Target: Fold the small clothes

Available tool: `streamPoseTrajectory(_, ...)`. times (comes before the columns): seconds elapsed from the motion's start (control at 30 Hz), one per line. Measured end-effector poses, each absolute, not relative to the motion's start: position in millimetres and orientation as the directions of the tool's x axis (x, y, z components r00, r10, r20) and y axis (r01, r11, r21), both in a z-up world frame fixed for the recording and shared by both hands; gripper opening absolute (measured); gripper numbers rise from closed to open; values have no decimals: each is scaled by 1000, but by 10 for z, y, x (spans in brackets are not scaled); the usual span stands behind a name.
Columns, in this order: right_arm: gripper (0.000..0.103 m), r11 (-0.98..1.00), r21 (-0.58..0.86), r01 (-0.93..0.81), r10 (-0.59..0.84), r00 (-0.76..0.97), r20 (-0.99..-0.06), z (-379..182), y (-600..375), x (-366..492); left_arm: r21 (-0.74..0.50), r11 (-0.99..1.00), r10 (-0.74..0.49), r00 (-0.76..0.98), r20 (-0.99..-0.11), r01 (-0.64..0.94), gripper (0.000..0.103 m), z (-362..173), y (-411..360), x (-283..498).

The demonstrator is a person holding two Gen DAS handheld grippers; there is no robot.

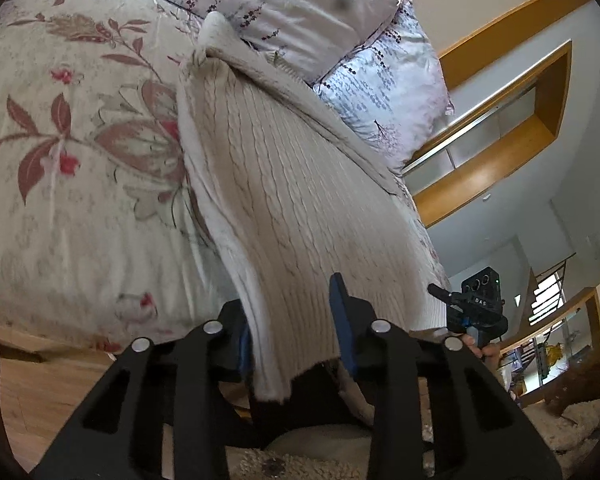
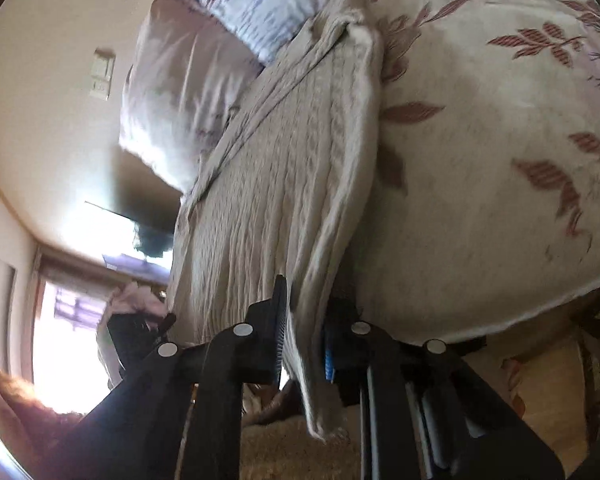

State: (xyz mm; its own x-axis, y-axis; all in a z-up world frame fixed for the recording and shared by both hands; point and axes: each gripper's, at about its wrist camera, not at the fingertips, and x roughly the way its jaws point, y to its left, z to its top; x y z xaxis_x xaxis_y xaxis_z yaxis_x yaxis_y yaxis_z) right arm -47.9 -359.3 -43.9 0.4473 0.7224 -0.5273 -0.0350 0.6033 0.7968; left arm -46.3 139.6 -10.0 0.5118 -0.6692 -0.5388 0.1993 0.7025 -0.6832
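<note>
- Left wrist view: my left gripper (image 1: 296,332) has the hem corner of the cream cable-knit sweater (image 1: 276,184) between its blue-padded fingers (image 1: 342,320); the near-side finger is mostly covered by the knit, so I cannot tell whether the pads truly press the cloth or only bracket it.
- A short tail of that hem hangs down past my left fingers, below the jaws.
- Right wrist view: my right gripper (image 2: 304,344) is clenched on the sweater's (image 2: 284,184) other hem corner, the knit pinched flat between the two pads, with a strip of it drooping below them.
- From both grips the sweater runs away from me up onto the bed, lying lengthwise on the floral bedspread (image 1: 68,132), its far end bunched where the bedspread meets the pillows.
- Two pale printed pillows (image 1: 284,8) sit just beyond that bunched end, one overlapping the other.
- In the left view my right gripper (image 1: 474,310) shows at the sweater's far hem edge, fingers of my hand wrapped around its grip.
- Below the bed's edge lie wooden floor (image 1: 36,392) and a shaggy beige rug (image 1: 300,464).
- Farther out stand pale walls with wooden trim (image 1: 512,24).
</note>
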Motion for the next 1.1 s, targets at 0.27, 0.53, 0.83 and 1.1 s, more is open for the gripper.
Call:
streamPoseTrajectory(0.27, 8, 687, 711, -153, 666, 524, -531, -116, -3460, -470, -651, 731, -639, 541, -547, 205, 7, 6, 1389, -391)
streamPoseTrajectory(0.53, 7, 814, 551, -185, 490, 727, -480, 343, -3519, -417, -570, 804, -523, 660, -539, 170, 6, 369, 1572, -138)
streamPoseTrajectory(0.83, 7, 851, 485, -203, 429, 802, -415, 653, -3460, -153, -513, 846, -434, 748, -502, 146, 6, 760, 1654, 268)
streamPoseTrajectory(1.1, 7, 868, 455, -197, 400, 822, -406, 814, -3413, 189, -410, 898, -368, 783, -501, 160, 6, 1020, 1509, 678)
